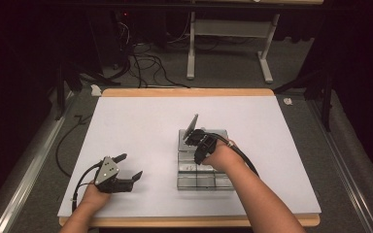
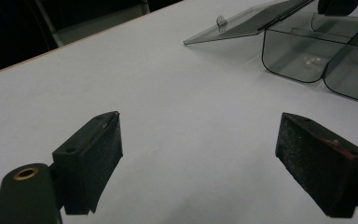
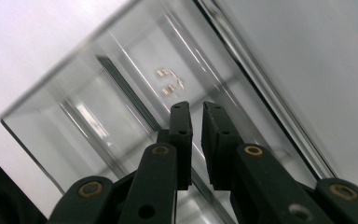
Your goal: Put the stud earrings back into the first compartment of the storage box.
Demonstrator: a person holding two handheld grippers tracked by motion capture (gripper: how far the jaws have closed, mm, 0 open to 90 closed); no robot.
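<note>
While the clear plastic compartment box (image 1: 205,167) sits right of centre on the white table top (image 1: 141,121), its smoky hinged lid (image 1: 191,125) is raised at the box's far end. The right gripper (image 1: 190,138) is placed at that lid, its jaws narrowed to a slim gap with the lid edge apparently between them. The left gripper (image 1: 132,167) rests left of the box, jaws spread wide and empty. The lid is probably best swung slowly about its hinge, with the box steadied if it slides.
</note>
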